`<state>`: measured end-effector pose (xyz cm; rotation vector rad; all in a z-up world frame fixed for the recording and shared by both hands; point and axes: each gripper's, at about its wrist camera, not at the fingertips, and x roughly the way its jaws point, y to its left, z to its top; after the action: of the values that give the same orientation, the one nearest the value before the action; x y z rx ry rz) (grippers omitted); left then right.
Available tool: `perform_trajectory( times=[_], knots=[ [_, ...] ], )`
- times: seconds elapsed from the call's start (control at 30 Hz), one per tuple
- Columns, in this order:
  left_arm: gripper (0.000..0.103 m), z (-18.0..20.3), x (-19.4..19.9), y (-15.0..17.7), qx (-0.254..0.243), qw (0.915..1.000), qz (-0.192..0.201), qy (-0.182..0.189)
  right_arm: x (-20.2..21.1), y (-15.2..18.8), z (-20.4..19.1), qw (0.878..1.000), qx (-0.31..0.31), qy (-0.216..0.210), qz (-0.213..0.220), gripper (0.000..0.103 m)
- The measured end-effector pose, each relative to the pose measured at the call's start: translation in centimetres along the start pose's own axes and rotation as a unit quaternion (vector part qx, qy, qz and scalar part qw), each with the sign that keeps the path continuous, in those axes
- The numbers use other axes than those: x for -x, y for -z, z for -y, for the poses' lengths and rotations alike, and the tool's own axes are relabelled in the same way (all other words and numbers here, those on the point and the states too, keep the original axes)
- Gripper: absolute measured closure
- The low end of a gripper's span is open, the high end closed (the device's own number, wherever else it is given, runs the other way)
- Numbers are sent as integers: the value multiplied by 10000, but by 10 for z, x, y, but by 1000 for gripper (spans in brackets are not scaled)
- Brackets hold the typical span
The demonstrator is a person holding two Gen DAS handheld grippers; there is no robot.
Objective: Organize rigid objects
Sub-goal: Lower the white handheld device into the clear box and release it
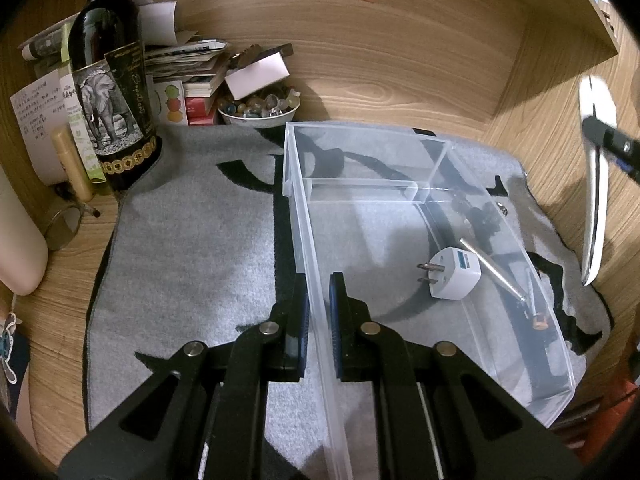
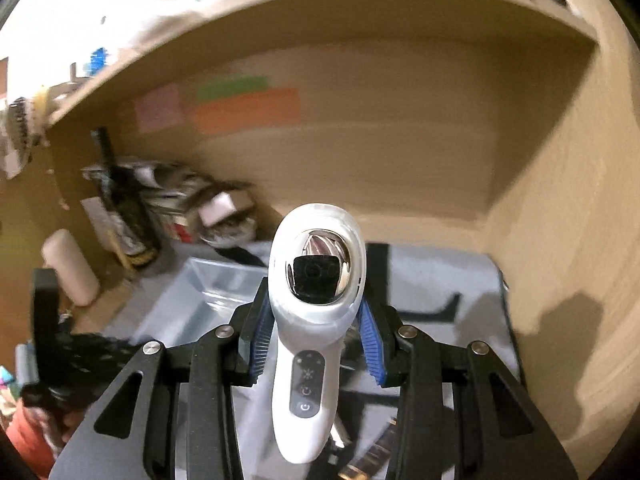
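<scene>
Left claw [image 1: 319,312] pinches a thin wall between its fingers; right claw [image 2: 316,336] grips something.

I noted a clear plastic bin [image 1: 400,200], empty divider section at 12 o'clock. Inside lay a white plug adapter [image 1: 454,274], prongs toward 9 o'clock, and a metal rod [image 1: 492,272]. A white handheld device [image 2: 316,304] stood upright, chrome head up.

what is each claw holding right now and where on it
The left claw pinches the near left wall of the clear plastic bin. The right claw grips a white handheld device at its neck, just below the round head.
</scene>
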<state>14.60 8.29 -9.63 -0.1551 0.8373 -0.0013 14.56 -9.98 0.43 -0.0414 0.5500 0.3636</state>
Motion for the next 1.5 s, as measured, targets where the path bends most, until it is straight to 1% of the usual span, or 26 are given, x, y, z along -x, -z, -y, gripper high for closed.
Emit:
perform_trajectory(
  times=[0.13,0.2,0.37,0.53,0.7,0.97,1.2,1.27,1.3,1.4,1.5],
  knots=[
    [94,0,0,0,4,10000,10,21,-6,-5,-30,9991,303,-279,24,67],
    [94,0,0,0,8,10000,19,30,-14,-2,-42,9985,389,-392,-55,67],
    [93,0,0,1,1,10000,28,45,-49,15,-67,9947,610,-625,-548,67],
    [93,-1,0,1,6,10000,28,82,-79,32,-84,9872,962,-630,-1105,67],
    [93,-1,0,1,15,9999,46,106,-95,39,-90,9784,1179,-627,-1579,67],
    [93,-2,0,1,48,9999,47,137,-105,43,-95,9683,1396,-651,-1966,67],
    [93,-1,-1,1,45,9999,46,130,-109,46,-95,9646,1388,-657,-2146,66],
    [93,-1,-1,1,49,9999,42,133,-109,46,-93,9650,1357,-667,-2142,64],
    [93,-1,0,1,55,9999,42,134,-107,45,-93,9663,1347,-667,-2089,62],
    [93,-1,0,1,47,9999,57,119,-99,40,-93,9706,1345,-623,-1897,52],
    [93,0,0,1,39,9999,64,115,-89,35,-92,9744,1340,-582,-1711,52]
  ],
)
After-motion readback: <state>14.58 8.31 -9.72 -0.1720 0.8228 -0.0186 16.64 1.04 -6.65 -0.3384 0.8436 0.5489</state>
